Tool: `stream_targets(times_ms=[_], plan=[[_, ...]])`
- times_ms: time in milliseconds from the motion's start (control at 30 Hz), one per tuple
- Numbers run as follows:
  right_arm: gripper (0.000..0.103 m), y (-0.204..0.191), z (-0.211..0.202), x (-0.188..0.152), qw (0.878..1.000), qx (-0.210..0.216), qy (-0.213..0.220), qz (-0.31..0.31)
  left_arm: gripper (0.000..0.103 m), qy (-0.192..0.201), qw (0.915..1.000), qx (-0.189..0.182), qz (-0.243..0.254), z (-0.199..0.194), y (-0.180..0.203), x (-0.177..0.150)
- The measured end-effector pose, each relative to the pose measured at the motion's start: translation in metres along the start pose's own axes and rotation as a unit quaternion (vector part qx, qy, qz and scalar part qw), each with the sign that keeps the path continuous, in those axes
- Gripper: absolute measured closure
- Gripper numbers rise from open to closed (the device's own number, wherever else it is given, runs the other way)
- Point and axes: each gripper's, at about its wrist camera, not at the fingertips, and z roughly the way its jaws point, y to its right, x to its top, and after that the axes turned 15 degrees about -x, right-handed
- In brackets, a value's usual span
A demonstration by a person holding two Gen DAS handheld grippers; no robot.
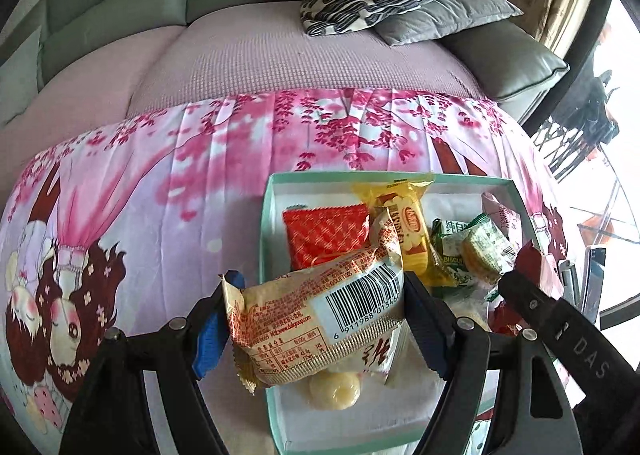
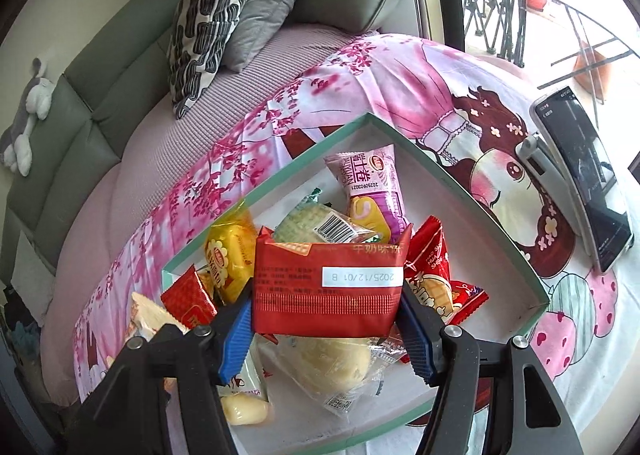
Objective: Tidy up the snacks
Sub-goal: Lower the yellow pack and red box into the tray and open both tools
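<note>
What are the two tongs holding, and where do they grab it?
Left tongs pinch the beige barcode snack pack by its two ends. Right tongs pinch the red snack packet by its two side edges.

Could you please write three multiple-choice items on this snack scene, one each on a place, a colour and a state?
1. Where does the phone stand?
A. inside the box
B. on the floral cloth, outside the box
C. on the sofa cushions

2. What colour is the packet with the date label?
A. red
B. blue
C. white

3. What is the left gripper doing?
A. hanging open and empty
B. clamping a barcoded beige snack packet
C. pressing on the box rim

Answers: 1 B, the phone sits propped on the cloth beyond the teal box wall. 2 A, the wrapper in the right gripper is red. 3 B, both pads press on the packet's ends.
</note>
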Motion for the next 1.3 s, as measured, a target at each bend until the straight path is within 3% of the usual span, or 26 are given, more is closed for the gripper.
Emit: stream_targets(times_ms=[467, 933, 1300], plan=[[0.035, 0.011, 0.007, 0.005, 1.000, -0.002, -0.007, 0.018, 0.023, -0.017, 0.9992, -0.027, 0.025, 0.026, 0.012, 0.006], [0.035, 0.015, 0.006, 0.005, 1.000, 0.000, -0.005, 0.030, 0.017, -0.024, 0.9960, -0.084, -0.017, 0.015, 0.004, 0.007], [0.035, 0.003, 0.010, 0.002, 1.000, 0.006, -0.013, 0.006, 0.017, -0.002, 0.9974, -0.045, -0.056, -0.005, -0.011, 0.011]])
